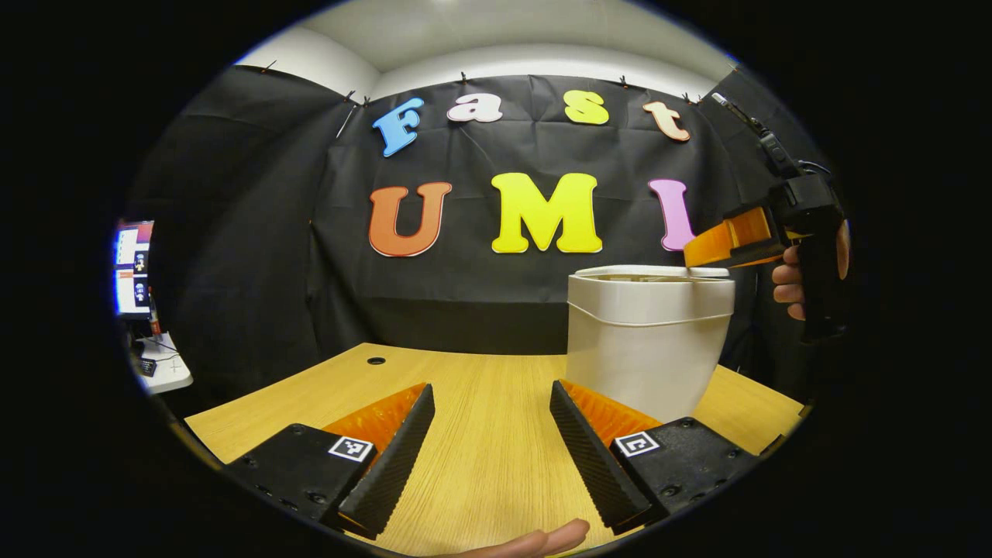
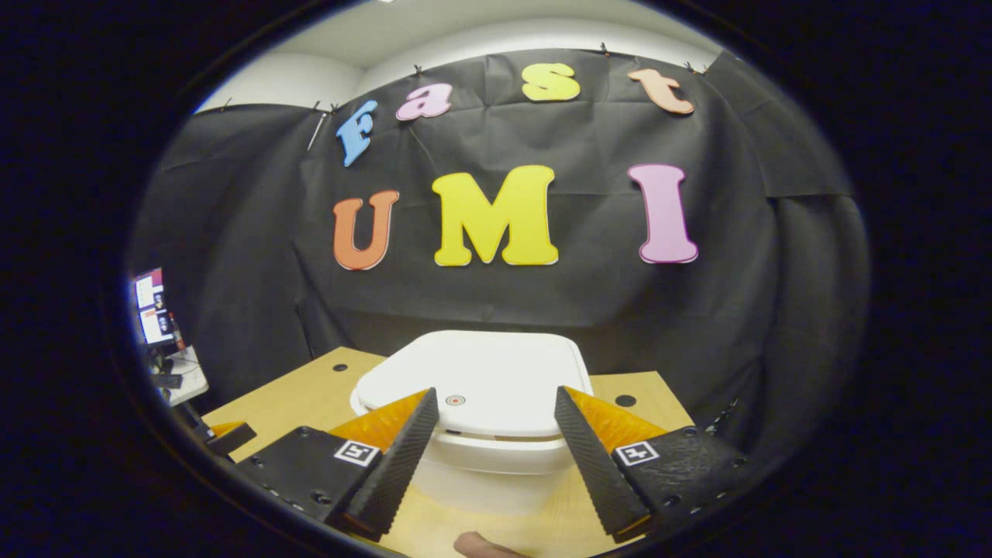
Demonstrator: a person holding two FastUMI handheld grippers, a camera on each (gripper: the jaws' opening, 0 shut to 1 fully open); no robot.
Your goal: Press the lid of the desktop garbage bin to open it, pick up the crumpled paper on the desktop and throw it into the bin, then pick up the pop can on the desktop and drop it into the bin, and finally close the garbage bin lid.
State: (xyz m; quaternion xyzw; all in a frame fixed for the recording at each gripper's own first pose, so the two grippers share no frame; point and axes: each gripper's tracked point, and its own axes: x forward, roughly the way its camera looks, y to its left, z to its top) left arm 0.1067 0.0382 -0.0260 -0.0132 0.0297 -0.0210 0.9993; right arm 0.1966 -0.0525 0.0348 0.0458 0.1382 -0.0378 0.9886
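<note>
Booth is evenly lit from overhead; ceiling strip at the top reads bright, black cloth wall soaks up light and stays dark. Wooden table (image 1: 480, 403) is warm, well exposed, soft shadows only. White bin (image 1: 647, 341) is slightly blown out on its lid (image 2: 480, 380) in the right gripper view. Strong fisheye bending at the edges, with blue fringing there. A monitor (image 1: 133, 267) glows overexposed. Focus sharp overall.
</note>
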